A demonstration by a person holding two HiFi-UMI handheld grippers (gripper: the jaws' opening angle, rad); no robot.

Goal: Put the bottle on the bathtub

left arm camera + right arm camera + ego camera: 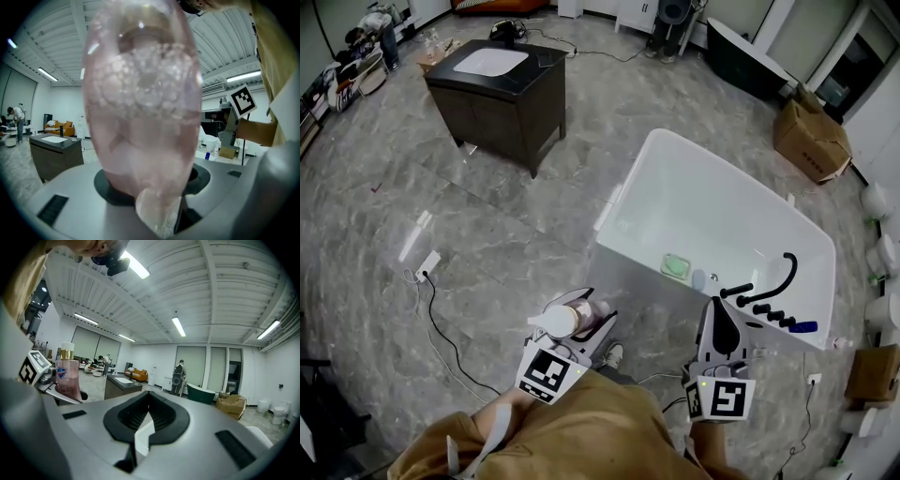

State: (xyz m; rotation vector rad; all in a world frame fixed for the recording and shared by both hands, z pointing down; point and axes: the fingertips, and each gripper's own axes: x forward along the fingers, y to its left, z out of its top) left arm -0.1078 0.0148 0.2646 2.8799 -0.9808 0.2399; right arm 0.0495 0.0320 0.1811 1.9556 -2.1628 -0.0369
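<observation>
A pink translucent bottle [581, 319] with a white cap is clamped in my left gripper [589, 309], low in the head view, over the floor just left of the tub's near corner. In the left gripper view the bottle [140, 93] fills nearly the whole frame between the jaws. The white bathtub [623, 202] stands ahead and to the right. My right gripper [719, 305] hovers by the tub's near end, shut and holding nothing. In the right gripper view, the right gripper [147, 425] has its jaws together, and the bottle [68, 376] shows at far left.
A black faucet [773, 286] sits at the tub's near end, with a blue item [803, 327] on the rim and a green item [677, 266] inside. A dark vanity cabinet [497, 89] stands far left. Cardboard boxes [811, 141] lie right; a cable [441, 328] crosses the floor.
</observation>
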